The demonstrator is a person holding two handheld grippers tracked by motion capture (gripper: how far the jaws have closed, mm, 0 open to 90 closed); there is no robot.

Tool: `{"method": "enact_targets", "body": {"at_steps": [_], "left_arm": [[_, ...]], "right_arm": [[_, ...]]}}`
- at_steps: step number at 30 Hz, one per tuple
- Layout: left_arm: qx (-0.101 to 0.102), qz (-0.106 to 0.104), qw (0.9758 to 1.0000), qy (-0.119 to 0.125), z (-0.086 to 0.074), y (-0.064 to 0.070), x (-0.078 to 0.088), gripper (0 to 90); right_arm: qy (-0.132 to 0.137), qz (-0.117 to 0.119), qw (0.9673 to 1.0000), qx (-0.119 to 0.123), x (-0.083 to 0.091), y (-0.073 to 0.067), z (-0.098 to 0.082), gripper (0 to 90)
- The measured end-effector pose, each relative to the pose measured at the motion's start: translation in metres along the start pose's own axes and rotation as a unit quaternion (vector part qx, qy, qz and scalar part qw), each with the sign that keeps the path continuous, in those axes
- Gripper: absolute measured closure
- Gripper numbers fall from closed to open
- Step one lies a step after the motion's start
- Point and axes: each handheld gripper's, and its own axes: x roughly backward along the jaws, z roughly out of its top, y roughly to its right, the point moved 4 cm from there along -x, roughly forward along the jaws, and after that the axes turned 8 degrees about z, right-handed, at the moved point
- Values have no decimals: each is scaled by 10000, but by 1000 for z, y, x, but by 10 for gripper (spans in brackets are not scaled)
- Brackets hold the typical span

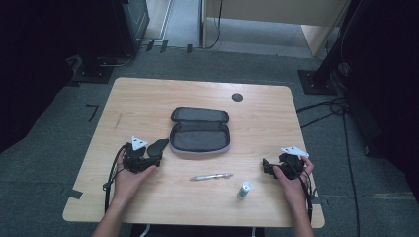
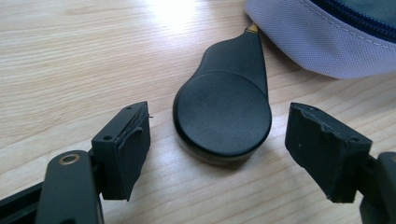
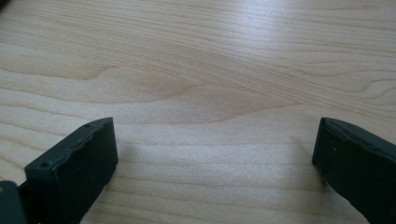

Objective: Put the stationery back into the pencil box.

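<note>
Between spread jaws of left gripper (image 2: pixel 217 140): black teardrop case (image 2: pixel 224 109), ungripped, beside open pouch (image 2: pixel 322 39). Probably pre-grasp; next, close. Right gripper (image 3: pixel 212 163) open over bare table (image 3: pixel 196 70).

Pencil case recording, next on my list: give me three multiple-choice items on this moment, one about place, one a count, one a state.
1. What lies between the left hand-held gripper's jaws?
A. black teardrop-shaped object
B. pen
C. small bottle

2. How many loose things lie on the table nearer the person than the pencil case?
A. none
B. two
C. four

3. The pencil case is:
A. zipped shut
B. open
C. upside down

Answers: 1 A, the black teardrop-shaped object sits between open jaws. 2 B, a pen and a small bottle. 3 B, its lid is folded back.
</note>
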Motion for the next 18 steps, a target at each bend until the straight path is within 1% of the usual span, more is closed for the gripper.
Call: {"method": "enact_targets", "body": {"at_steps": [3,5,7,9,14,18], "left_arm": [[-84,84,9999,0,1,2,-2,266],[-114,183,9998,26,1,2,-1,333],[-175,187,9997,50,0,2,0,413],[-213,169,9996,55,0,1,0,419],[-219,151,9996,44,-3,1,3,419],[-170,154,9997,9,-10,-4,11,419]], "right_arm": [[-2,6,10000,-6,0,0,0,0],[2,2,10000,8,0,0,0,0],[5,7,10000,16,0,0,0,2],[0,16,10000,18,0,0,0,2],[1,16,10000,17,0,0,0,2],[-3,23,10000,28,0,-1,0,2]]}}
